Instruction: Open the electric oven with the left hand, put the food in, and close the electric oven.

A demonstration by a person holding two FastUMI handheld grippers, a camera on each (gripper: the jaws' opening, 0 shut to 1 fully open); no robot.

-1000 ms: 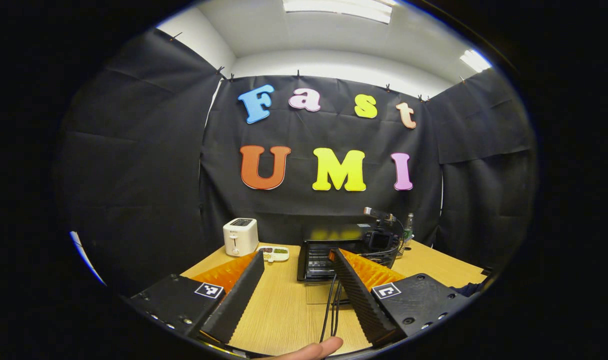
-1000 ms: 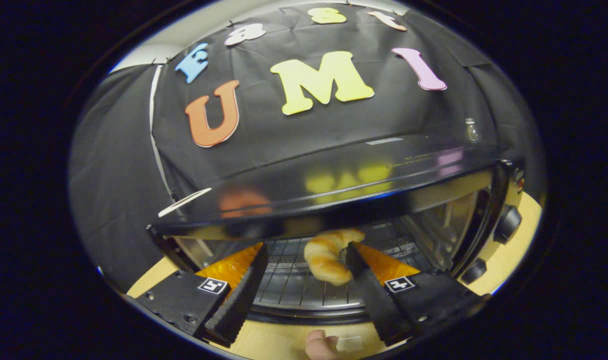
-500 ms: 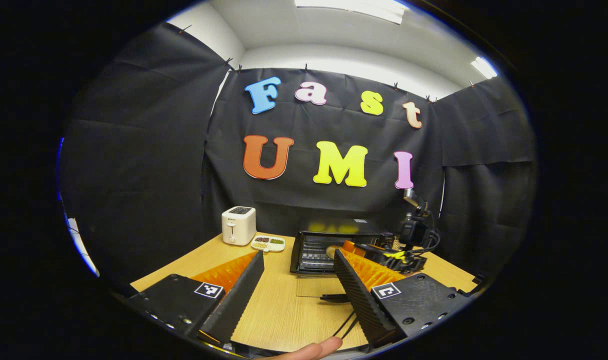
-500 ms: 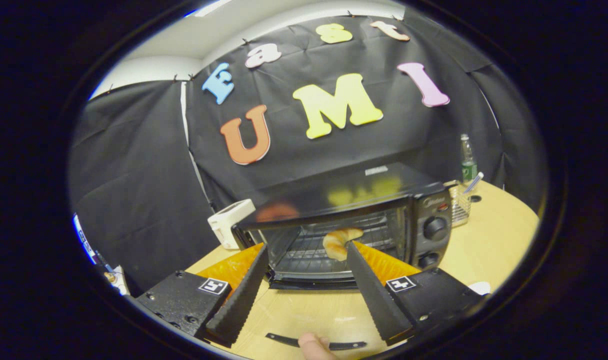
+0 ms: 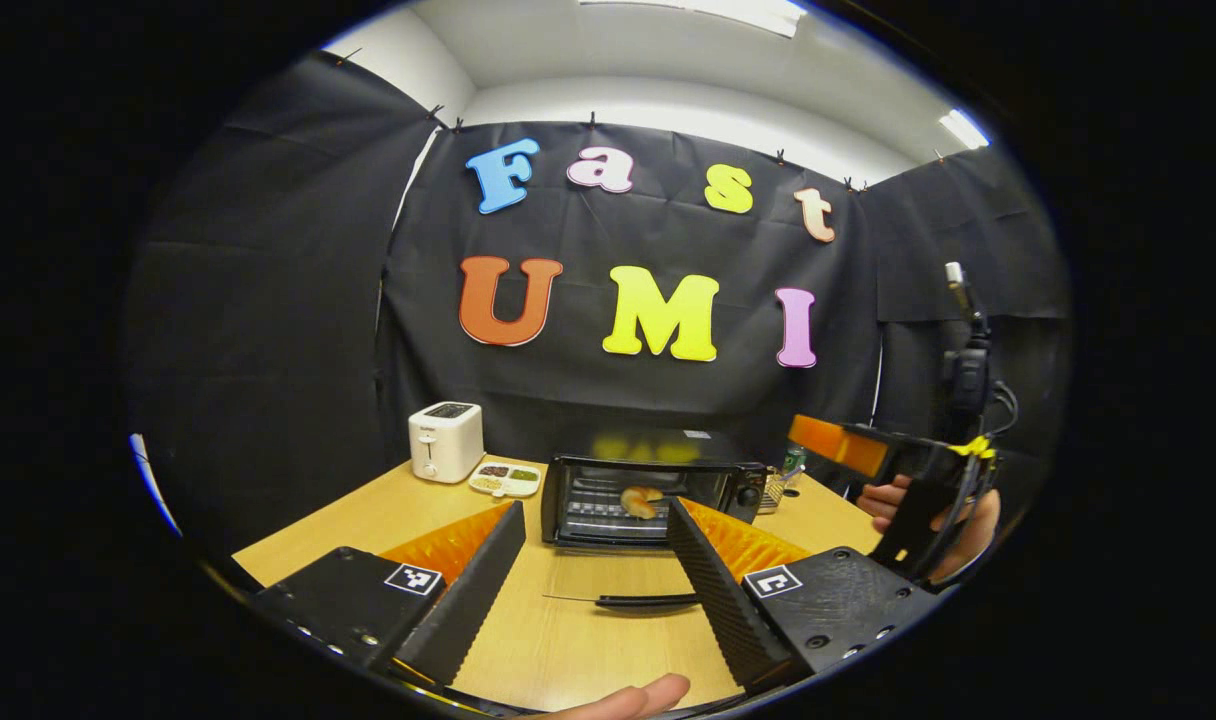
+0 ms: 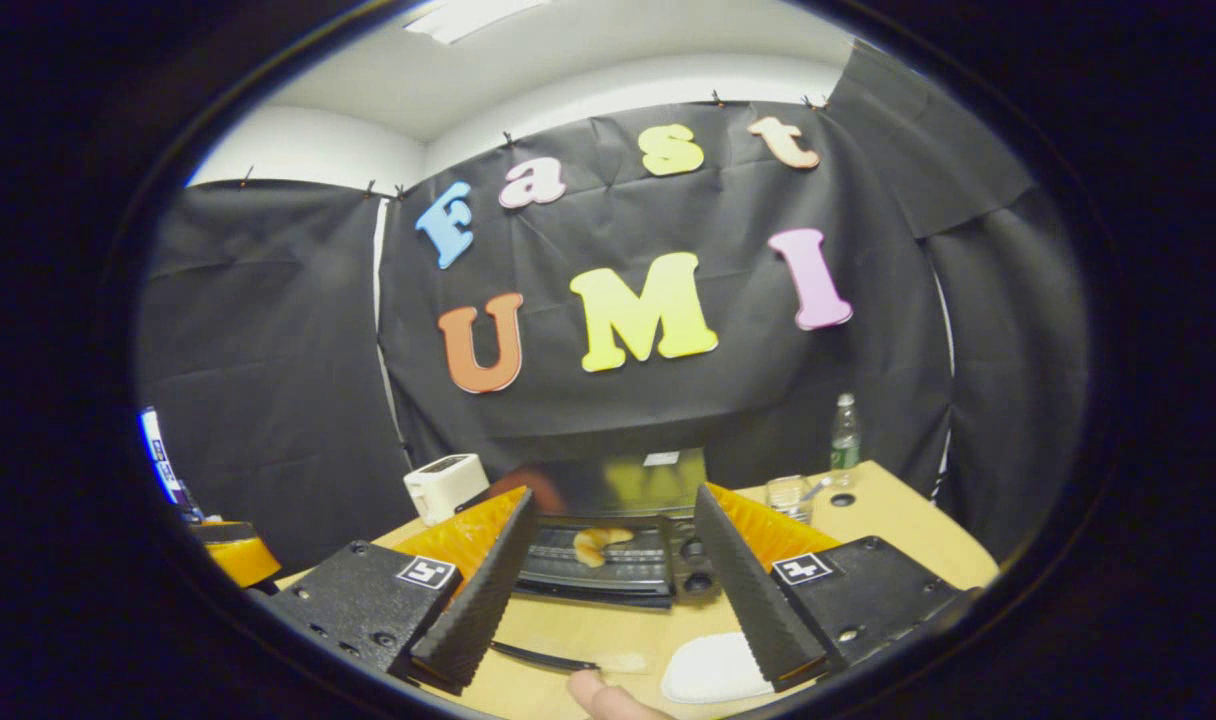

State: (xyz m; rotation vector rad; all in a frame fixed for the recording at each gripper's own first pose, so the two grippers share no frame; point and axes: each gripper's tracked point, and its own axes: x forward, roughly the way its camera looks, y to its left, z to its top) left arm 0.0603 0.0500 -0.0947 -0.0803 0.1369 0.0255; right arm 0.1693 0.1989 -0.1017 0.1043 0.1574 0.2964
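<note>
Croissant (image 5: pixel 640 500) on the rack inside the electric oven (image 5: pixel 653 487), door lying down on the counter (image 5: pixel 568 640); my left gripper (image 5: pixel 593 590) and right gripper (image 6: pixel 613 585) both spread, empty, clear for closing.

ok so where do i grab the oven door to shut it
Take the dark handle bar along the front edge of the door, which lies open and flat towards you. Come in low from the front, across the bar, then swing it up to the oven.

Croissant (image 5: pixel 640 500) inside oven (image 5: pixel 653 487)
</note>
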